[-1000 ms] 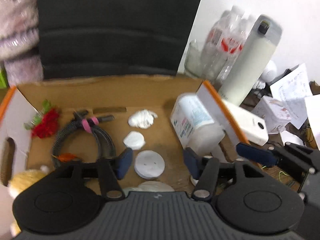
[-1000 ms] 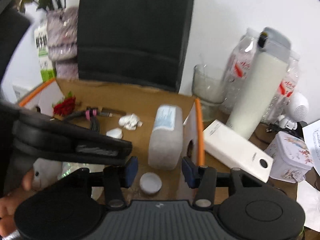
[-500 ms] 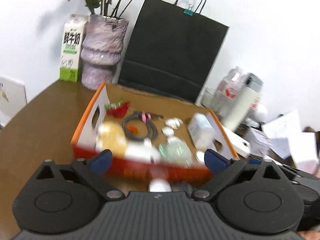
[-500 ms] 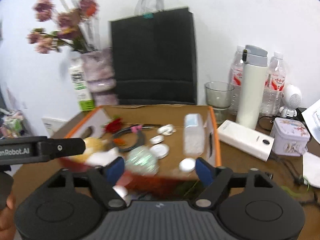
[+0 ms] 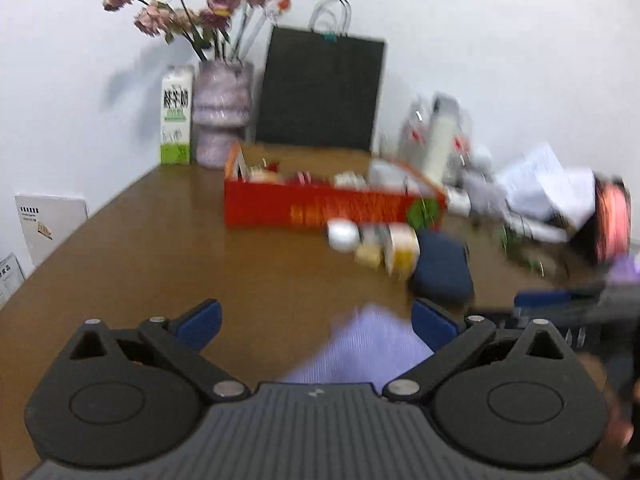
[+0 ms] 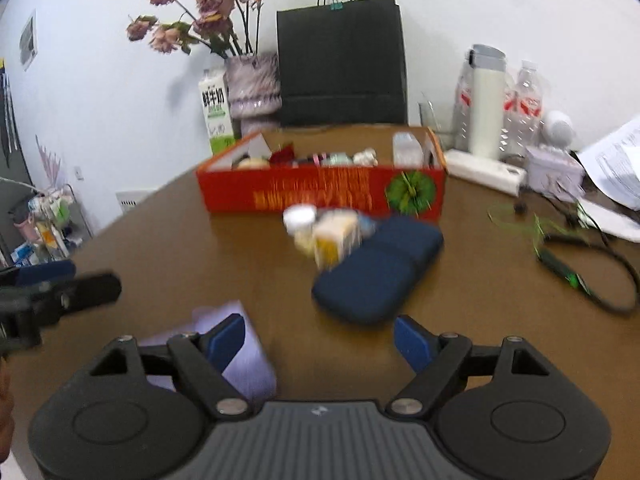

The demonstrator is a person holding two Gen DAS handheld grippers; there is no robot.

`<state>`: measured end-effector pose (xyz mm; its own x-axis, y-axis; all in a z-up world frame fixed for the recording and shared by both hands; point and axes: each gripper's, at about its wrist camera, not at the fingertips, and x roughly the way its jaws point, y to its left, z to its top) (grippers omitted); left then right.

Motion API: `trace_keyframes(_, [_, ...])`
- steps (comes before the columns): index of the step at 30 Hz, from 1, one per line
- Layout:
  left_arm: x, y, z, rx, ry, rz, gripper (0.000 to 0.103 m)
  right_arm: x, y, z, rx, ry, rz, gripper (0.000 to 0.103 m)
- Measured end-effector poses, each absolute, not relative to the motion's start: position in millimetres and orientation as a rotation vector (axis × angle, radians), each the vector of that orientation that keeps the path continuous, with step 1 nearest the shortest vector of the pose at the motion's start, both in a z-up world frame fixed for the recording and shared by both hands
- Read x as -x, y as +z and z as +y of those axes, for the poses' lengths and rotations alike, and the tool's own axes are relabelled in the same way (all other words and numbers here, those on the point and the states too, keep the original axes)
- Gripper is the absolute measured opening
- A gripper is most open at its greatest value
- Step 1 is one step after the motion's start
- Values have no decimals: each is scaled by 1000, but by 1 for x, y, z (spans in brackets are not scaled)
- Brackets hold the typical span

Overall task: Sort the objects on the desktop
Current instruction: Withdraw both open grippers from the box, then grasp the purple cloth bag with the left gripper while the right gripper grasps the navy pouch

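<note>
A red cardboard box point(image 6: 320, 194) with several small items inside stands at mid-table; it also shows in the left wrist view point(image 5: 320, 206). In front of it lie a white-capped bottle with a yellow label point(image 6: 320, 228) and a dark blue case point(image 6: 380, 272), seen too in the left wrist view as the bottle point(image 5: 376, 242) and case point(image 5: 440, 270). A lilac packet point(image 6: 240, 356) lies near the front, also in the left wrist view point(image 5: 368, 348). My left gripper point(image 5: 316, 320) and right gripper point(image 6: 318, 338) are both open and empty, held back from the box.
A black paper bag point(image 6: 342, 60), a vase of dried roses point(image 6: 252, 88) and a milk carton point(image 6: 216, 110) stand behind the box. A white flask point(image 6: 486, 104), water bottles, a tin, papers and a black cable point(image 6: 592, 264) crowd the right side.
Both grippers have pulled back and up from inside the box to the near side of the table and have opened wider. The box now lies well ahead.
</note>
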<state>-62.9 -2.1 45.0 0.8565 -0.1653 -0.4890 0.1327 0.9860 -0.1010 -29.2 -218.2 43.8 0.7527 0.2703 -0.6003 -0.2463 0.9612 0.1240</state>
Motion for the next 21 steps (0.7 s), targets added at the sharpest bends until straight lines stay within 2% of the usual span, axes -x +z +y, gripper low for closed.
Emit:
trace_keyframes(5, [96,21,-4,71,-220,550,103,80,27,-223,-30,280,648,81])
trace_keyframes(11, [102,19,-12,66,-298,523,103,96,23,-232,-26,260,659,81])
trace_keyframes(16, [71,14,-30,-63,-288,595,103,82,30,-237,-71,262,649,81])
trace_keyframes(21, [37,7,-36,-101,-362,663,101,29,44,-238,-61,229,625,81])
